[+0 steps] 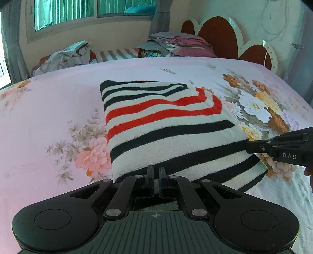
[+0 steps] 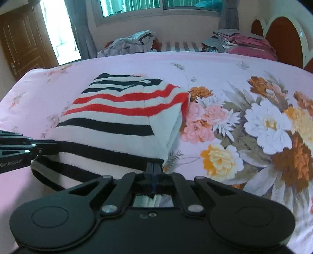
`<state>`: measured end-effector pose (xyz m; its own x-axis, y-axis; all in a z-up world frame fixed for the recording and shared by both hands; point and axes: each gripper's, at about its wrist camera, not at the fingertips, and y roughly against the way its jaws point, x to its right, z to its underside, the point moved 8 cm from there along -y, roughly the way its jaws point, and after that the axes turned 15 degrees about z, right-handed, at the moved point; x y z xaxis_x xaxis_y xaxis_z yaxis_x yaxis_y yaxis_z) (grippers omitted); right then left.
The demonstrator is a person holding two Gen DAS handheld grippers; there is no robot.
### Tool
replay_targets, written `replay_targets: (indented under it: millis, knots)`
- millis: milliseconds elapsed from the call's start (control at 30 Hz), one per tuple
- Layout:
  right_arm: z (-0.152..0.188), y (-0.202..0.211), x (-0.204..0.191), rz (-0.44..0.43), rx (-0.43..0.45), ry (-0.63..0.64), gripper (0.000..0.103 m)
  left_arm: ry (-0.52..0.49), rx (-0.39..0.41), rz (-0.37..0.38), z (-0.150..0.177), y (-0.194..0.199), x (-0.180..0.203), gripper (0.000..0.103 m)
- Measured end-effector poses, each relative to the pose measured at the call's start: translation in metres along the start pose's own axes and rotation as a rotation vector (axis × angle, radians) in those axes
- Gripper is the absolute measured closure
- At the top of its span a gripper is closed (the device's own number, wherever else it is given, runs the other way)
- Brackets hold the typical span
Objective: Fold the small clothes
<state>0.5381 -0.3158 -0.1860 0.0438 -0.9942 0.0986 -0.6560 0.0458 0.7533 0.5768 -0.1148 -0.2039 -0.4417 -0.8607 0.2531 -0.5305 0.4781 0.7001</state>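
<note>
A white knit sweater (image 1: 168, 125) with black and red stripes lies partly folded on the pink floral bedsheet (image 1: 49, 109). My left gripper (image 1: 156, 172) is shut on the sweater's near hem, at its left part. My right gripper (image 2: 153, 169) is shut on the same hem at the sweater's right corner (image 2: 121, 136). The near hem is lifted off the bed between the two grippers. The right gripper also shows at the right edge of the left wrist view (image 1: 248, 146). The left gripper shows at the left edge of the right wrist view (image 2: 54, 148).
A pile of crumpled grey clothes (image 1: 66, 56) and a stack of folded clothes (image 1: 176, 46) lie at the far side of the bed. A red and white headboard (image 1: 221, 37) stands at the back right. A window (image 1: 93, 9) and a wooden door (image 2: 21, 41) lie beyond.
</note>
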Motion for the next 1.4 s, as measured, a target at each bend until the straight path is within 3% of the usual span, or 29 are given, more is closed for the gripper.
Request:
replay_targets:
  millis: [67, 133, 233, 333, 500, 567, 633, 700, 800, 900, 933, 1033, 1067, 1233, 1400]
  knots:
    - [0.004, -0.003, 0.002, 0.02, -0.007, 0.011, 0.102, 0.01, -0.003, -0.003, 0.003, -0.001, -0.002, 0.1]
    - [0.022, -0.025, 0.012, 0.08, -0.107, 0.017, 0.102, 0.013, -0.006, -0.008, 0.005, -0.002, -0.003, 0.1]
    - [0.026, -0.018, 0.022, 0.031, -0.073, -0.057, 0.103, 0.01, -0.011, -0.013, 0.006, -0.001, -0.002, 0.1]
    - [0.018, 0.006, 0.027, 0.027, 0.02, -0.084, 0.102, 0.007, -0.008, -0.022, 0.004, 0.004, -0.001, 0.1]
    - [-0.018, 0.031, 0.03, -0.055, 0.145, -0.134, 0.095, 0.043, 0.087, -0.026, -0.014, 0.019, 0.001, 0.1]
    - [-0.03, 0.033, 0.021, -0.098, 0.173, -0.1, 0.095, 0.044, 0.073, -0.032, -0.02, 0.012, 0.002, 0.1]
    - [-0.028, 0.02, 0.006, -0.108, 0.132, -0.024, 0.097, 0.033, 0.036, -0.05, -0.02, 0.0, 0.004, 0.1]
    - [-0.014, -0.005, 0.0, -0.042, 0.05, 0.055, 0.098, 0.02, 0.007, -0.064, -0.017, -0.01, 0.005, 0.098]
    - [-0.018, -0.004, 0.007, -0.093, 0.036, 0.006, 0.098, 0.028, 0.0, -0.084, -0.019, -0.008, 0.006, 0.098]
    - [-0.03, 0.005, 0.023, -0.159, 0.068, -0.07, 0.095, 0.039, 0.045, -0.087, -0.024, 0.002, 0.007, 0.097]
    - [-0.032, 0.004, 0.029, -0.169, 0.067, -0.105, 0.087, 0.049, 0.056, -0.093, -0.025, 0.005, 0.005, 0.089]
    - [-0.033, -0.006, 0.049, -0.22, 0.04, -0.21, 0.061, 0.046, 0.107, -0.151, -0.029, 0.01, -0.002, 0.014]
    - [-0.033, -0.011, 0.053, -0.251, 0.013, -0.247, 0.051, 0.035, 0.127, -0.165, -0.03, 0.012, -0.004, 0.013]
    - [-0.029, -0.033, 0.063, -0.401, -0.104, -0.413, 0.037, 0.088, 0.089, -0.116, -0.03, 0.0, -0.016, 0.014]
    - [-0.029, -0.055, 0.051, -0.488, -0.196, -0.43, 0.027, 0.292, 0.077, 0.008, -0.022, -0.017, -0.042, 0.014]
